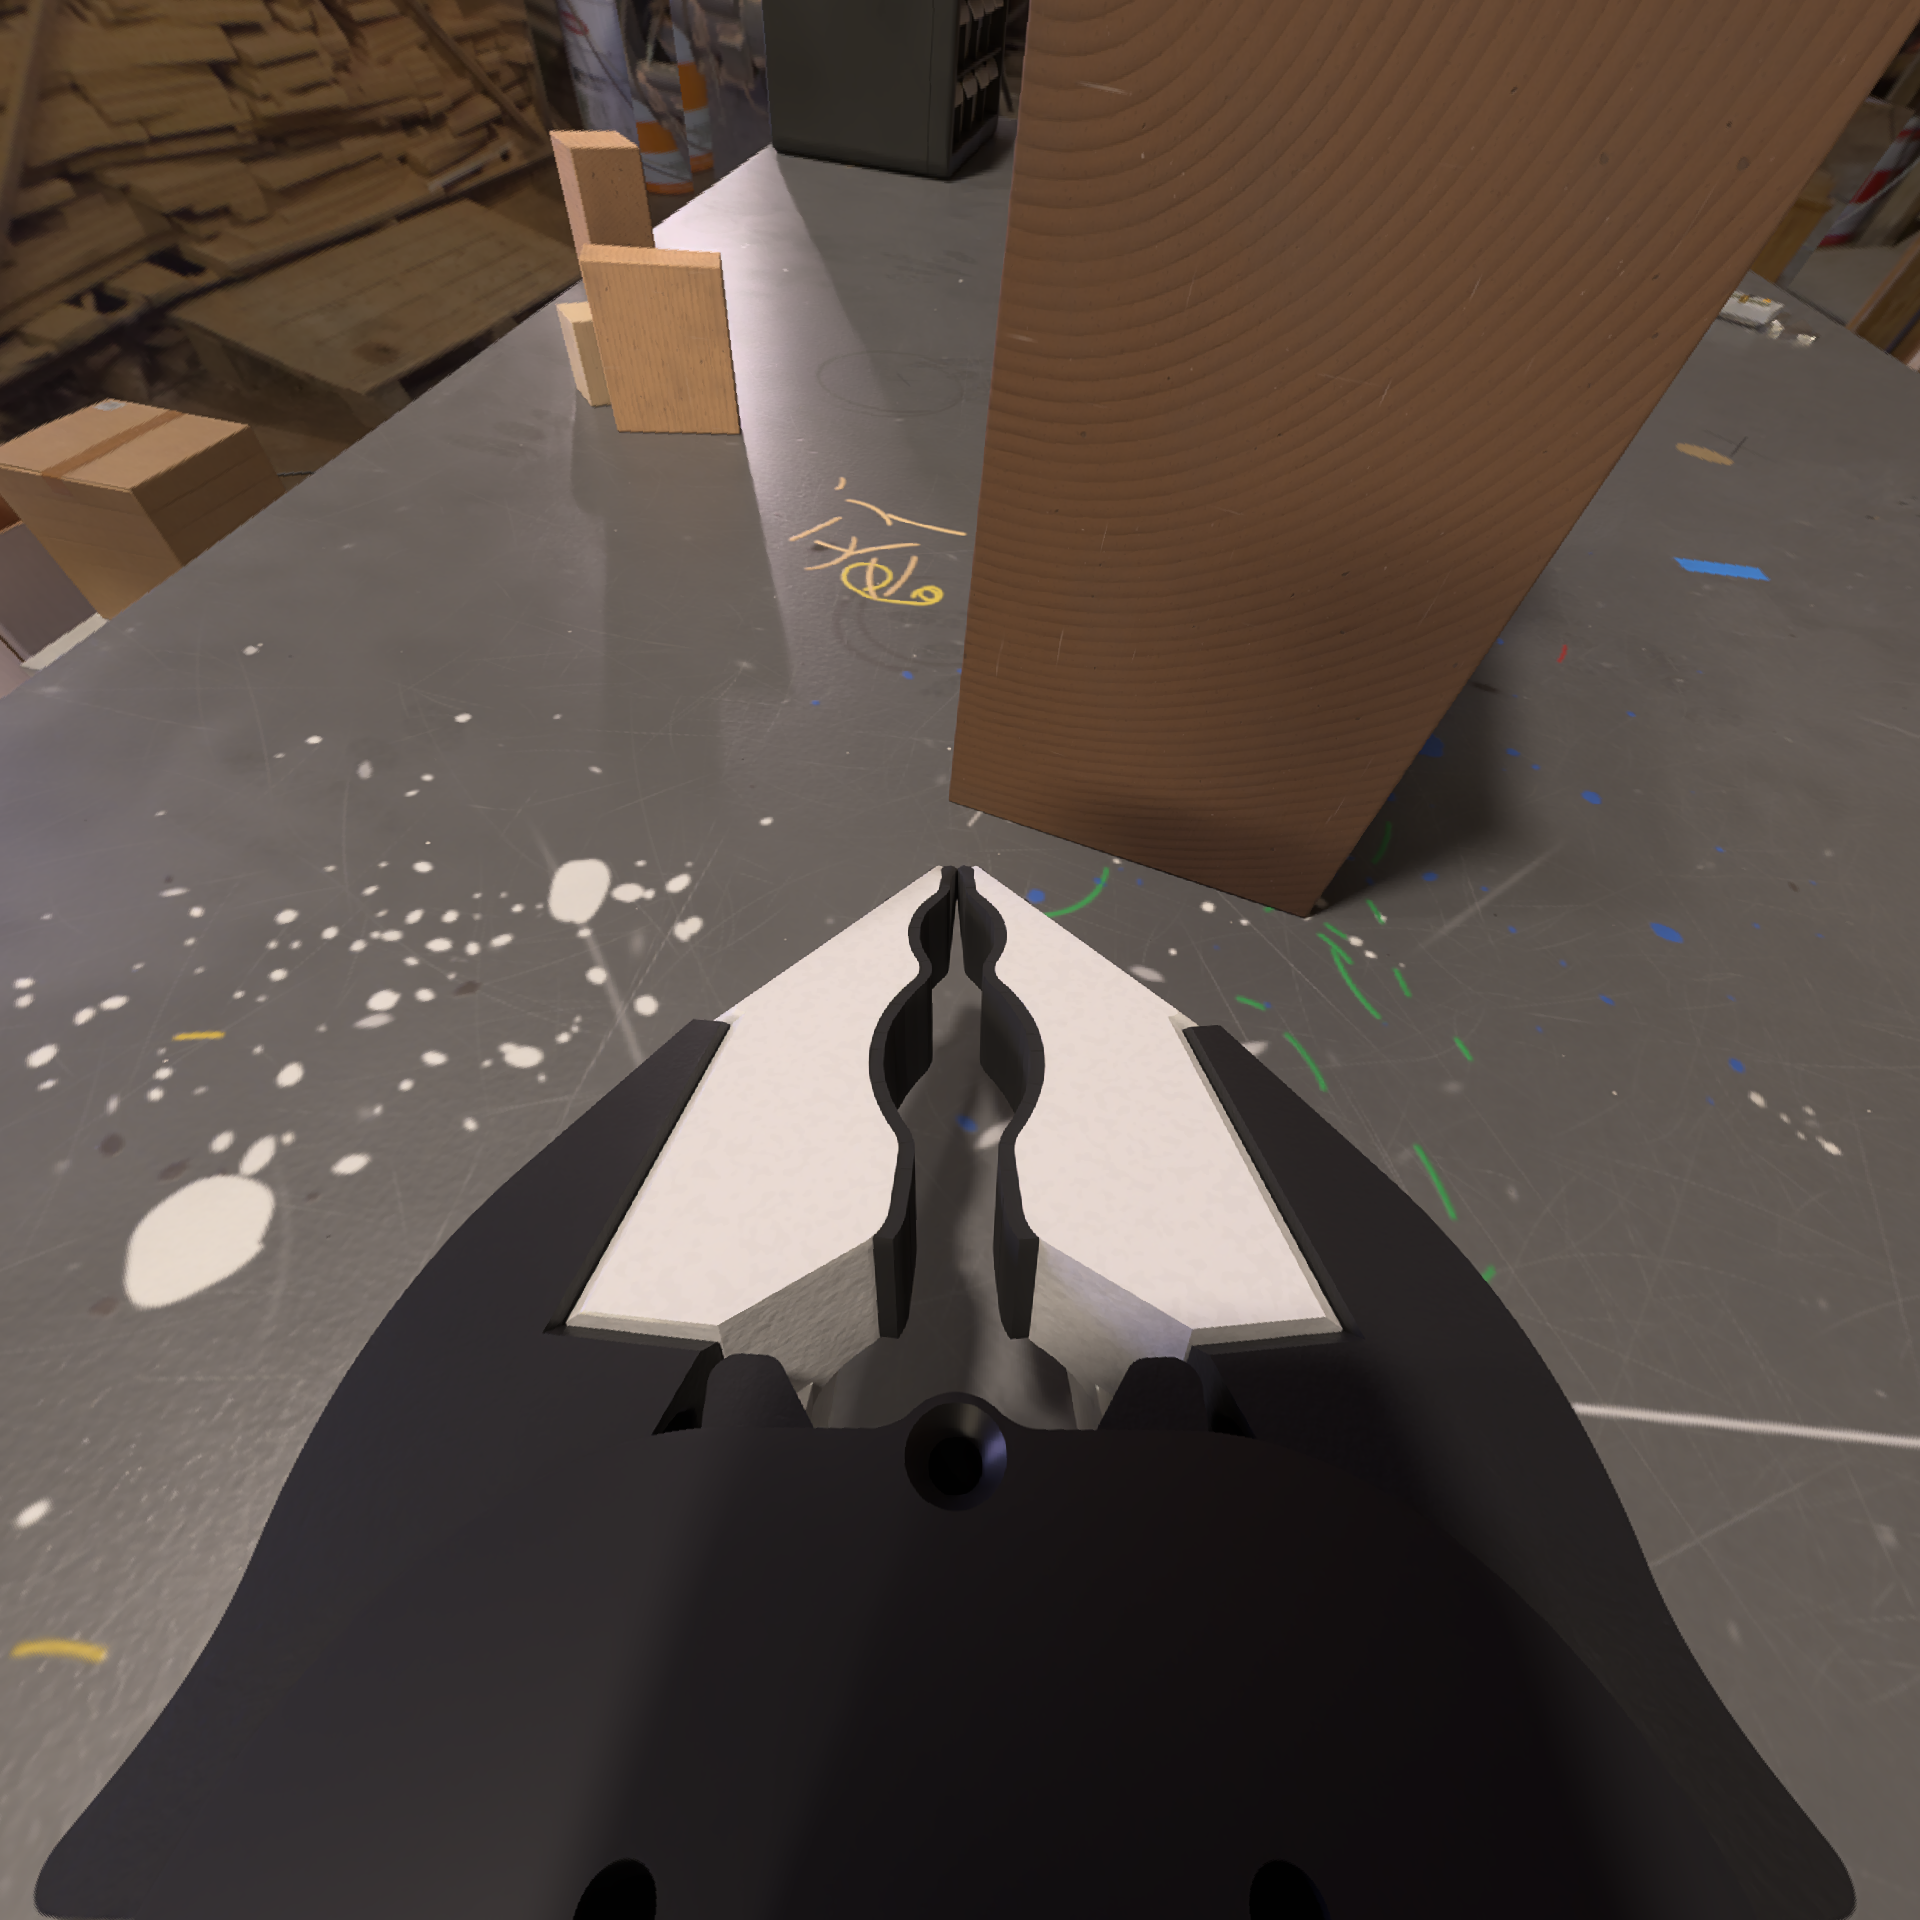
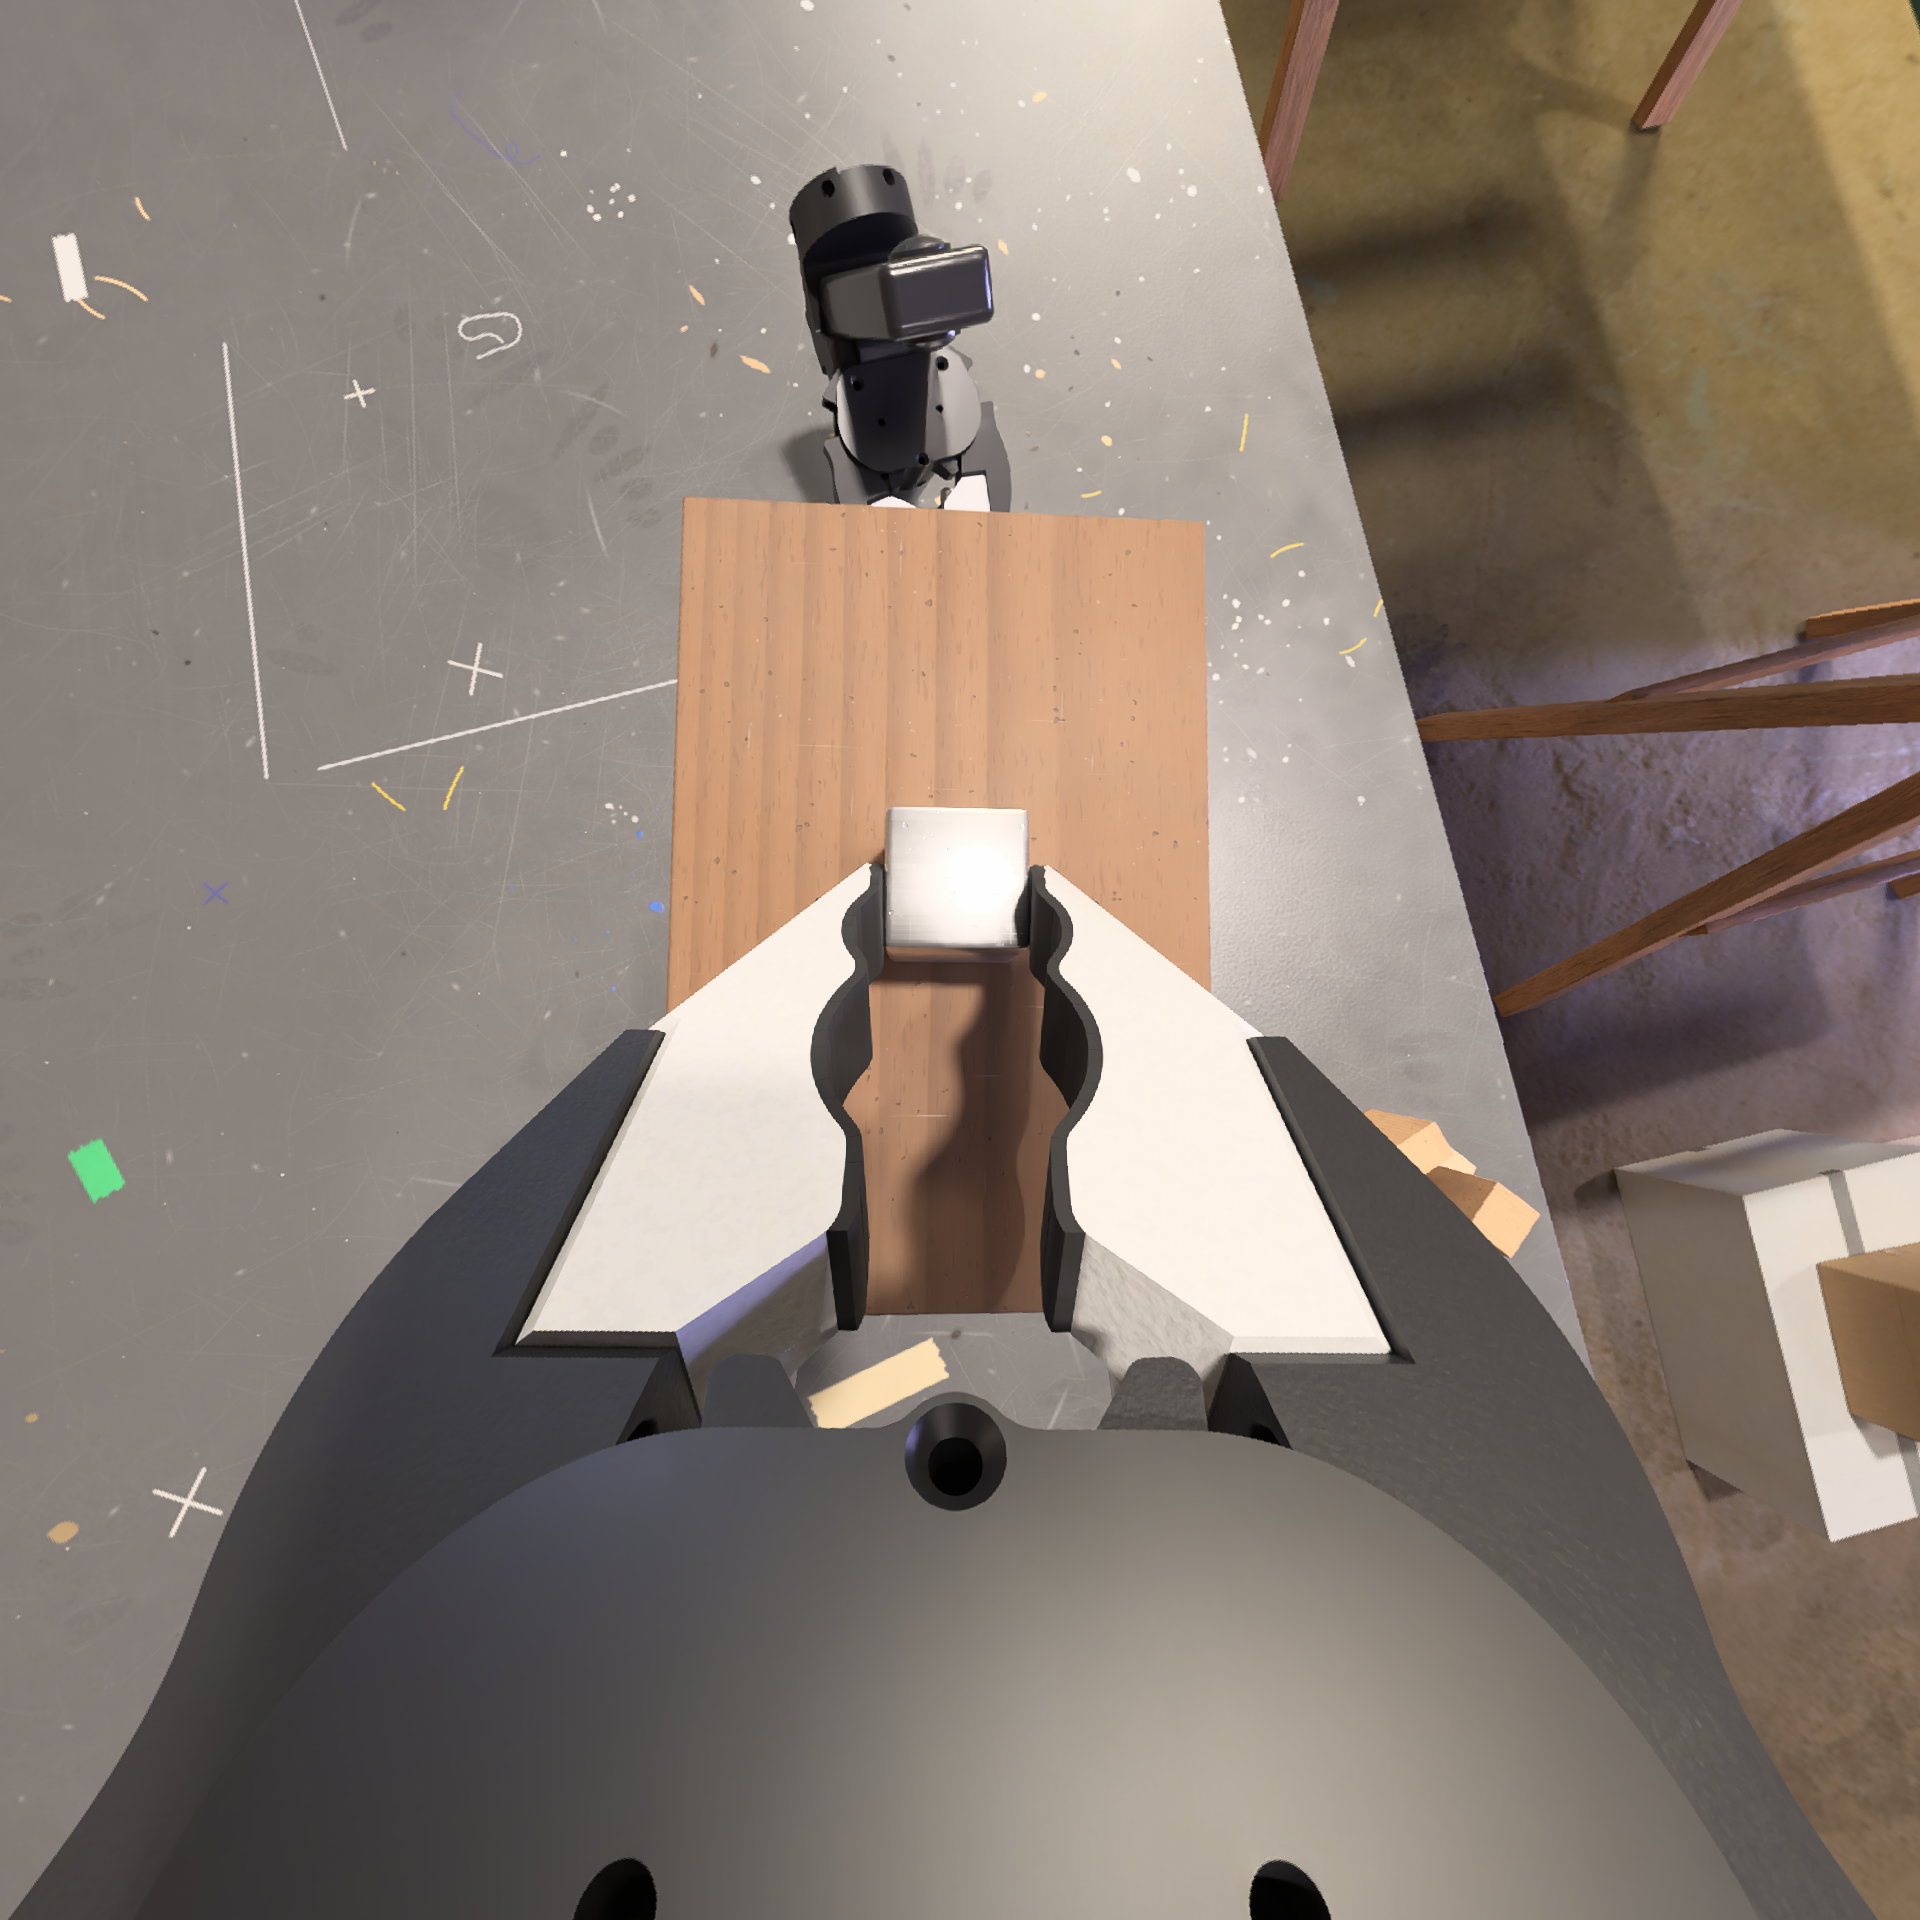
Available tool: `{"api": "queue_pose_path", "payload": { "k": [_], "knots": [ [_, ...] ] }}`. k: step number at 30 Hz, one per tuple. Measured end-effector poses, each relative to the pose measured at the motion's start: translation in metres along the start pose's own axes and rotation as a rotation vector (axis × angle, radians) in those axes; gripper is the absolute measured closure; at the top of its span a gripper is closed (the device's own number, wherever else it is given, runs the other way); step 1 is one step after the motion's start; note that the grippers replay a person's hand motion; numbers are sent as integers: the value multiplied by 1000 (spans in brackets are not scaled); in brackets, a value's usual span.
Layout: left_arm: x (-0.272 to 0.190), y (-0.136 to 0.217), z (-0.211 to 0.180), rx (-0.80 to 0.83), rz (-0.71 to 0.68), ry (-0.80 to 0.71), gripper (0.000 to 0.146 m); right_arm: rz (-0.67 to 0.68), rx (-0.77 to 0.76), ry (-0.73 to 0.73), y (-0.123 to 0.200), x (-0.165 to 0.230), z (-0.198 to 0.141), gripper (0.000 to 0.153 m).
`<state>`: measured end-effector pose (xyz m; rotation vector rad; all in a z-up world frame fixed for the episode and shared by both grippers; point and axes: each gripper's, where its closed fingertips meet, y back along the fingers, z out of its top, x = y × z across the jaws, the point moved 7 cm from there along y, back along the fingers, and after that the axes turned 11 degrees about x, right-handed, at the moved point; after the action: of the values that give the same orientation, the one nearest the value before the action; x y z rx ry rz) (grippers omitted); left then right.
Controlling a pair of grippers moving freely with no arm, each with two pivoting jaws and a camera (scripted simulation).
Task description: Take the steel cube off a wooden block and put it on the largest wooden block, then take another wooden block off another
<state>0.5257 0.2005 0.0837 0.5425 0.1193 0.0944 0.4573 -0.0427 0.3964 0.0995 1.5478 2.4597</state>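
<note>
Two tongs. Right tongs [image 2: 957, 883] clamped on the one steel cube [image 2: 956, 878], pads touching both its sides, above the top face of the largest wooden block [image 2: 940, 665]; whether resting on it or just over it, cannot tell. Left tongs [image 1: 957, 873] pressed together on nothing, low over the grey table [image 1: 416, 644], tips just short of that block's foot. Ahead and left of them, three pale wooden blocks [image 1: 665, 343] clustered, one stacked on another.

No words, brands or numbers can be read anywhere. The grey table [image 1: 520, 623] carries only an illegible yellow scribble [image 1: 878, 556]. Chalk crosses [image 2: 475, 666] mark it too.
</note>
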Motion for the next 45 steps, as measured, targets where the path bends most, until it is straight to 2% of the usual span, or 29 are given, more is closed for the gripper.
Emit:
{"api": "queue_pose_path", "payload": {
  "k": [3,5,7,10,12,14,20,26,28,32,34,37,39,42,45],
  "knots": [
    [0,0,0,1,0,0,146,4,-6,-1,0,0,0,125],
    [0,0,0,0,-1,0,146,-16,-25,-11,4,0,0,106],
    [0,0,0,-2,-1,1,146,-46,-90,-23,14,-3,-1,103],
    [0,1,0,-6,0,3,146,-147,-200,-107,33,-21,-18,102],
    [0,1,0,-6,0,5,146,-265,-225,-188,34,-48,-40,101],
    [0,0,0,-1,1,3,146,-365,-197,-294,17,-81,-70,100],
    [0,0,0,2,1,3,146,-353,-42,-508,-81,-163,-151,96],
    [0,-1,0,6,8,4,146,-373,8,-552,-154,-217,-206,99],
    [1,-1,0,5,6,8,146,-318,-21,-562,-170,-227,-217,103],
    [0,-2,0,4,2,5,146,-322,22,-559,-188,-245,-230,103],
    [1,-2,0,3,-2,7,146,-329,34,-549,-193,-250,-230,105],
    [0,-2,0,4,-3,5,146,-324,60,-552,-201,-255,-230,119],
    [0,-2,0,4,-6,4,146,-306,57,-570,-200,-255,-231,122],
    [0,-1,1,-5,-11,7,146,-302,29,-601,-180,-247,-224,122],
    [0,0,1,-16,-15,11,146,-294,-27,-604,-137,-225,-203,122]
  ]
}}
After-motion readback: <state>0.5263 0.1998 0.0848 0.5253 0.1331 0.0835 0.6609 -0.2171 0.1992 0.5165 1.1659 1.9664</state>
